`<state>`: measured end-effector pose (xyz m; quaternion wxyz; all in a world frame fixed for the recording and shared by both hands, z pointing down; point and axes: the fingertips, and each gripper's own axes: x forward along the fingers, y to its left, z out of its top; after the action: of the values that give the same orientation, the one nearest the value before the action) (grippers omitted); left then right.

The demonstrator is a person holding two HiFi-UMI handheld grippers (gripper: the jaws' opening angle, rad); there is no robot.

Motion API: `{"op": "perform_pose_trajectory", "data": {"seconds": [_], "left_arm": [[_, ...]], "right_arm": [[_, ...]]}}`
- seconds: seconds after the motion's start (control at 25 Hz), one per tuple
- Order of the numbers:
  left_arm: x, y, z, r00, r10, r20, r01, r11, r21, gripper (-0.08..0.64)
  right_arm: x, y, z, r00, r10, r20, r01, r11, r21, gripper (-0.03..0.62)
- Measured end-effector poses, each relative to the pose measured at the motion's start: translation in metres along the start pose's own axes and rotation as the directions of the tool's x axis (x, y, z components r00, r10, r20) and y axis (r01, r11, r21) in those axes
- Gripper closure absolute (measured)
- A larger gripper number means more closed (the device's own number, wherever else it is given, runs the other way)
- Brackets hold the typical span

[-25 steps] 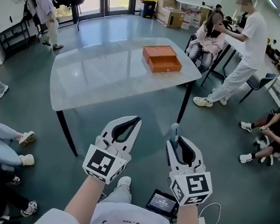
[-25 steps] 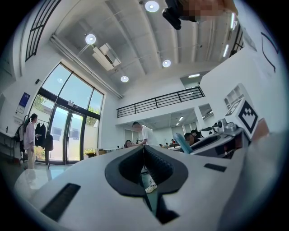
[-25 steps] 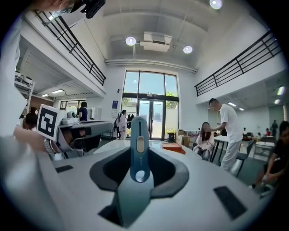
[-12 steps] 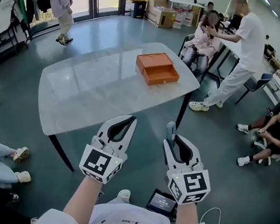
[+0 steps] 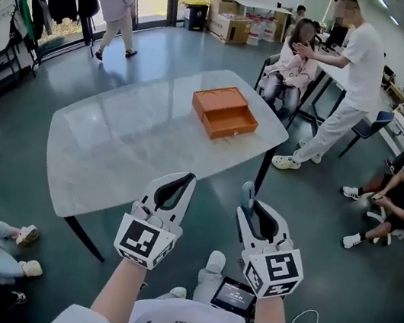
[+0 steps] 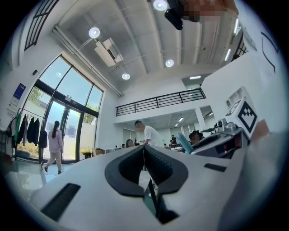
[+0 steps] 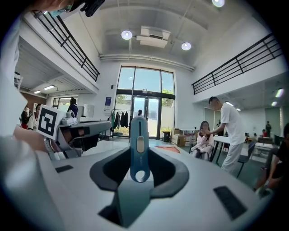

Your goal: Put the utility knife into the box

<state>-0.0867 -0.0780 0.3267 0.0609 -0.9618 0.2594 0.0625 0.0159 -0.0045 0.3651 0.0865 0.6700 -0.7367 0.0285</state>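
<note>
Table [image 5: 113,141] sits nearer my grippers than a second ago, orange box [image 5: 224,112] on its far end. My right gripper [image 5: 252,204] pinches the blue utility knife [image 7: 138,144], well short of the box. Left gripper [image 5: 180,184] pressed together, empty.

The table [image 5: 113,141] top is glossy, pale and smooth; the orange box [image 5: 228,123] looks matt; the knife [image 7: 138,135] is smooth blue plastic.
</note>
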Motion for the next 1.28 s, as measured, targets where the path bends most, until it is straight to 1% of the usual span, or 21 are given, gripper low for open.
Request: {"op": "perform_pose_trajectory", "data": {"seconds": [0.12, 0.32, 0.72, 1.08, 1.28], "left_arm": [[0.017, 0.006, -0.004, 1.0, 0.001, 0.001, -0.001, 1.0, 0.009, 0.545], [0.049, 0.02, -0.012, 1.0, 0.021, -0.003, -0.021, 1.0, 0.018, 0.545], [0.133, 0.033, -0.032, 0.997, 0.074, -0.023, -0.074, 0.997, 0.019, 0.545], [0.205, 0.06, -0.042, 0.985, 0.169, -0.034, -0.168, 0.986, 0.02, 0.545], [0.238, 0.07, -0.045, 0.97, 0.241, -0.043, -0.241, 0.97, 0.016, 0.545]], "right_arm": [[0.015, -0.016, 0.001, 1.0, 0.002, 0.011, -0.002, 1.0, 0.001, 0.46], [0.045, -0.04, 0.001, 0.999, 0.028, 0.017, -0.028, 1.0, -0.003, 0.459], [0.103, -0.113, 0.002, 0.995, 0.098, 0.021, -0.098, 0.995, -0.001, 0.459], [0.162, -0.175, 0.01, 0.982, 0.187, 0.012, -0.187, 0.982, -0.006, 0.459], [0.188, -0.207, 0.016, 0.968, 0.251, -0.003, -0.251, 0.968, -0.014, 0.459]]}}
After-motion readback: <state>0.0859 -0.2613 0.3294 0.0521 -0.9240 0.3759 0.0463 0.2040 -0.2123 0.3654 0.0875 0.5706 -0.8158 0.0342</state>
